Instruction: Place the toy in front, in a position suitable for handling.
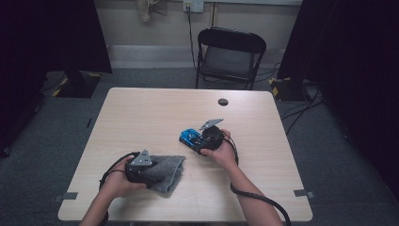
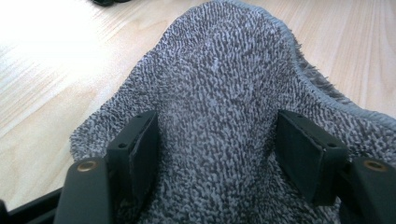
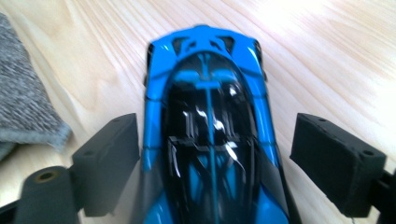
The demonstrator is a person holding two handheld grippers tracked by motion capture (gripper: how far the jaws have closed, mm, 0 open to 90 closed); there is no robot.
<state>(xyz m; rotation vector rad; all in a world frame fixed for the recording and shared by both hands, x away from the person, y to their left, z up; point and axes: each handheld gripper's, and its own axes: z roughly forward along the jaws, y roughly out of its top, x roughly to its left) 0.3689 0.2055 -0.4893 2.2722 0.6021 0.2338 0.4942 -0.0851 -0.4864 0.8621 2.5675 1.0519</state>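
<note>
Light wood table (image 1: 141,117); grey cloth (image 1: 165,173) near front edge, blue toy car (image 1: 190,138) mid-table

High view down on table (image 1: 141,108), gripper views close, sharing perhaps cloth (image 2: 224,93)

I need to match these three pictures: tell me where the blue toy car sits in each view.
High view: blue toy car right of table centre, in front of the right tool.
Left gripper view: not in it.
Right gripper view: middle of the frame, between the open jaws.
Shared landmark: the grey cloth.
</note>
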